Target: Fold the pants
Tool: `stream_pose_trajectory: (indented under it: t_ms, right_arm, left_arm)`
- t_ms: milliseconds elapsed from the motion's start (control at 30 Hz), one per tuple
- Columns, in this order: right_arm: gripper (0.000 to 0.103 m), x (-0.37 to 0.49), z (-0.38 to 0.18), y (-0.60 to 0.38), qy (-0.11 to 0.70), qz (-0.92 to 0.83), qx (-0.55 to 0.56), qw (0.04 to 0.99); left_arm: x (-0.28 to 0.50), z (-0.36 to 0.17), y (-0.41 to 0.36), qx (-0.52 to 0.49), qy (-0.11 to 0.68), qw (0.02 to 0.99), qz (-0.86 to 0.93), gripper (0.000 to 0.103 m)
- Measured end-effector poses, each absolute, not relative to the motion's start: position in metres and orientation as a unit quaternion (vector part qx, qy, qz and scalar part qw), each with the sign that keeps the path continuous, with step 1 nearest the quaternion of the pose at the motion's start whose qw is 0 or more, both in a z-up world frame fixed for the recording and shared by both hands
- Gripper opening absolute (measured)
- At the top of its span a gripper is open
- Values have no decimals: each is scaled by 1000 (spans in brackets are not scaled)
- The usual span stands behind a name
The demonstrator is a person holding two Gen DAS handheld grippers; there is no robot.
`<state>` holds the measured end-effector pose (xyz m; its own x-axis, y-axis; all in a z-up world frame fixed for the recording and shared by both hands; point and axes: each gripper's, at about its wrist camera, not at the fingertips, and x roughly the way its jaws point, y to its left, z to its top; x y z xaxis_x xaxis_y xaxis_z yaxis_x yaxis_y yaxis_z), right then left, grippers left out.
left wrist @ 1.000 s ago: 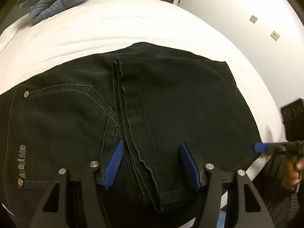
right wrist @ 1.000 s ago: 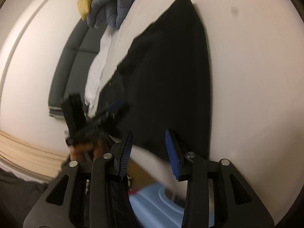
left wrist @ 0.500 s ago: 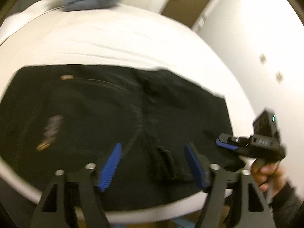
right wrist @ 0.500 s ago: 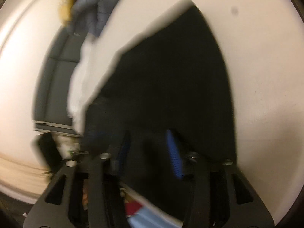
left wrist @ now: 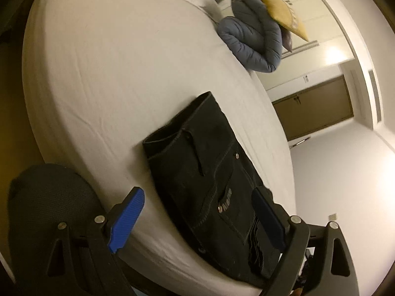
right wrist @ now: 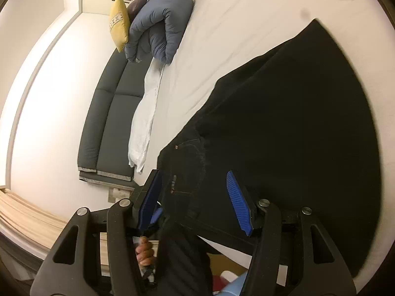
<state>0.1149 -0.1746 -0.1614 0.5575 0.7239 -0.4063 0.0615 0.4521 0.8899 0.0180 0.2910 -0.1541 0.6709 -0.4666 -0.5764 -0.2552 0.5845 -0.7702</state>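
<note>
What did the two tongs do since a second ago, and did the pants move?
Both pulled back. The left tongs swung from directly over the folded black denim pants out toward the waistband end. The right tongs drew away too. Both remain open, gripping nothing. The pants stay folded on the white bed sheet; the blue quilted duvet stays put.

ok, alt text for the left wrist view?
Black pants, folded into a compact stack, lie near the edge of a white bed, with the open left gripper empty in front of them. A rolled blue duvet and a yellow cushion sit at the bed's far end.
</note>
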Motion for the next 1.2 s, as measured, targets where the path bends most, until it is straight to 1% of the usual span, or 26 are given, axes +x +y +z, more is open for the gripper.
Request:
stream_pose_trajectory:
  t_ms: [167,267,367,433,467,500,533,567,600,700,800,833,900,1000,1200]
  right_arm:
    - [55,118,-158,-164,412,231,489,733]
    - [55,126,-156,-155,413,235,496,727]
    - [55,136,-159,-151,413,239,501,722]
    - [55,145,-161,-144,417,246,502,717]
    - [55,150,-162,-139,422,248,499,715]
    - [55,157,-163,-132,428,251,493,714]
    - [55,163,-163,-124,435,255,487,713]
    - [55,170,-164,-118,441,257,481,713]
    - [55,176,-164,-110,448,260,473,712]
    - [55,194,-164,-87,470,267,453,709]
    - [55,209,-171,-70,494,263,436,705]
    - [55,214,-177,-68,509,251,430,702]
    - [51,223,-201,-60,556,211,418,687]
    - [51,222,-209,-60,535,209,432,695]
    - [52,214,-201,-47,507,211,399,734]
  left_arm:
    - [36,-174,293,-492,399,770,-79,88]
    - [45,-181,300,-513,398,755,-84,85]
    - [50,-185,306,-536,391,743,-84,77]
    - [53,-189,308,-544,391,738,-85,70]
    - [55,-191,308,-547,391,735,-85,61]
    - [56,-193,309,-550,392,732,-85,49]
    - [57,-196,310,-554,395,728,-84,42]
    - [58,-198,311,-559,396,724,-83,30]
    - [58,-200,312,-563,396,721,-83,26]
    - [57,-197,312,-556,393,728,-82,21]
    - [58,-185,308,-538,390,743,-82,19]
    - [58,-181,306,-532,388,748,-83,19]
    - [60,-171,302,-521,383,758,-87,18]
    - [63,-152,294,-496,377,776,-95,18]
    - [72,-102,260,-431,361,817,-133,18]
